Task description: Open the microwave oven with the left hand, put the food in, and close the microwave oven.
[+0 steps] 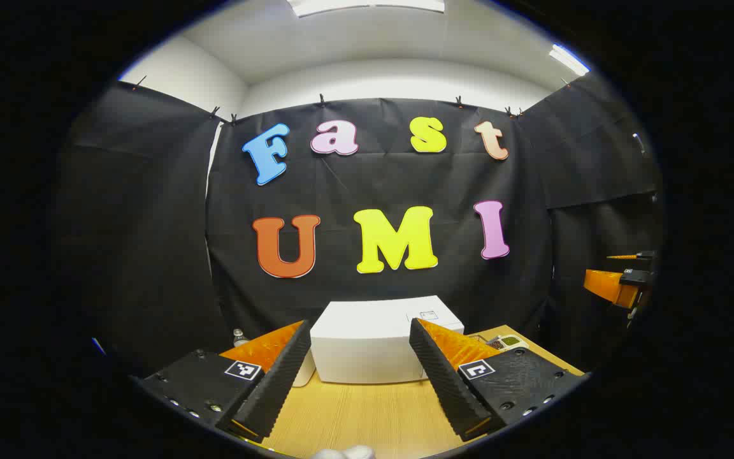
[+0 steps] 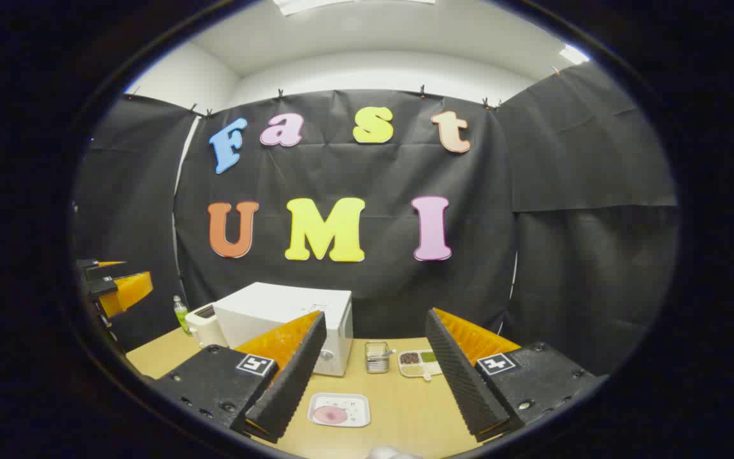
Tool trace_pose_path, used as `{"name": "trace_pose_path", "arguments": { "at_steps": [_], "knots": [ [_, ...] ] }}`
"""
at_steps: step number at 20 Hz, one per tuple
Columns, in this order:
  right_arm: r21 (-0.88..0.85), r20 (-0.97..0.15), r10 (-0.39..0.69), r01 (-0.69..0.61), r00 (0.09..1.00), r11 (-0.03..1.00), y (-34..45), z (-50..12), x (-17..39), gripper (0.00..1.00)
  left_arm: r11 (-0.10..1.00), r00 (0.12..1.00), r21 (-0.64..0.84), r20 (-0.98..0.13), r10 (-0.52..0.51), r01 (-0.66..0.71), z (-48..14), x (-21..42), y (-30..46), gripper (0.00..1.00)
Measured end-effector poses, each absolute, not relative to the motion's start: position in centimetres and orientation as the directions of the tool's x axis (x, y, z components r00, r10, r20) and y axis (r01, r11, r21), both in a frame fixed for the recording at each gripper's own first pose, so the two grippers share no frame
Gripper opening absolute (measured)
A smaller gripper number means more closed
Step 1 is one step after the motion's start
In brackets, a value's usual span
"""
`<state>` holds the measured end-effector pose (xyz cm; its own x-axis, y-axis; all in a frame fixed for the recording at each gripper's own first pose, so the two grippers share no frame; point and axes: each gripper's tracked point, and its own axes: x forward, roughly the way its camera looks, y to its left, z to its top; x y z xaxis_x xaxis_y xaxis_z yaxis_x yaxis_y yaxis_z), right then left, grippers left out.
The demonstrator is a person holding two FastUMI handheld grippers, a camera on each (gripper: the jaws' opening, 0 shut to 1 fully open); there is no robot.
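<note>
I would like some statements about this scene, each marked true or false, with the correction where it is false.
1. The microwave oven has its door closed. True.
2. The left gripper is shut on the oven door. False: its fingers are spread apart and touch nothing.
3. A white tray with pink food lies on the table, in front of the microwave oven. True.
4. The right gripper holds the tray. False: it is open above the table and the tray lies free.
5. A green bottle stands to the left of the oven in the right gripper view. True.
</note>
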<state>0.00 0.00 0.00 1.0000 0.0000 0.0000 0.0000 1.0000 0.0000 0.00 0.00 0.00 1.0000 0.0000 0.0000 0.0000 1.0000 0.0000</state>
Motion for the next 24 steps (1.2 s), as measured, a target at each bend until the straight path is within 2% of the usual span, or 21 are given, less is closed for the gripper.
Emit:
{"name": "trace_pose_path", "arguments": {
  "at_steps": [1,4,5,6,8,9,10,11,16,17,18,24],
  "knots": [
    [-0.003,-0.003,0.0,0.0,1.0,1.0,0.1,-0.2,0.1,1.0,1.0,1.0,0.0,0.0,0.0,0.0,-0.1,0.0,0.2,0.96],
    [0.002,-0.003,-0.002,0.002,1.0,1.0,0.3,-0.1,0.2,1.0,1.0,1.0,-0.001,0.005,0.002,-0.002,-0.1,0.3,0.6,0.96],
    [0.003,0.0,-0.005,0.005,1.0,1.0,0.4,0.0,0.2,0.92,1.0,1.0,-0.001,0.007,0.002,-0.002,0.0,0.2,0.8,0.96],
    [0.004,-0.001,-0.006,0.006,1.0,1.0,0.4,0.1,0.2,1.0,1.0,1.0,-0.002,0.004,0.0,0.0,-0.2,0.4,0.9,0.96],
    [0.007,0.001,-0.012,0.012,1.0,1.0,0.4,0.1,0.3,1.0,1.0,1.0,-0.003,0.0,-0.005,0.005,-0.5,0.5,0.9,0.96],
    [0.008,0.0,-0.017,0.017,1.0,1.0,0.3,0.0,0.4,0.92,1.0,1.0,-0.004,0.0,-0.006,0.006,-0.5,0.5,0.9,0.96],
    [0.01,-0.002,-0.019,0.019,1.0,1.0,0.2,-0.1,0.4,0.92,1.0,1.0,-0.005,0.0,-0.008,0.008,-0.6,0.6,0.9,0.96],
    [0.012,-0.002,-0.021,0.021,1.0,1.0,0.2,-0.2,0.3,1.0,1.0,1.0,-0.005,-0.001,-0.01,0.01,-0.7,0.8,0.9,0.96],
    [0.02,-0.011,-0.03,0.03,0.999,0.999,-0.2,-0.3,0.2,1.0,1.0,1.0,-0.01,0.006,-0.027,0.027,-1.7,1.8,0.2,0.96],
    [0.025,-0.012,-0.029,0.029,1.0,0.999,-0.2,-0.3,0.2,0.92,0.999,0.999,-0.013,0.008,-0.032,0.032,-2.1,2.1,-0.3,0.96],
    [0.025,-0.016,-0.033,0.033,0.999,0.999,-0.5,-0.2,0.2,1.0,0.999,0.999,-0.014,0.007,-0.037,0.037,-2.7,2.5,-0.6,0.96],
    [0.023,-0.049,-0.058,0.059,0.997,0.998,-2.4,-0.3,0.0,1.0,0.995,0.995,-0.03,-0.008,-0.097,0.097,-8.0,7.3,-5.6,0.96]
  ]
}}
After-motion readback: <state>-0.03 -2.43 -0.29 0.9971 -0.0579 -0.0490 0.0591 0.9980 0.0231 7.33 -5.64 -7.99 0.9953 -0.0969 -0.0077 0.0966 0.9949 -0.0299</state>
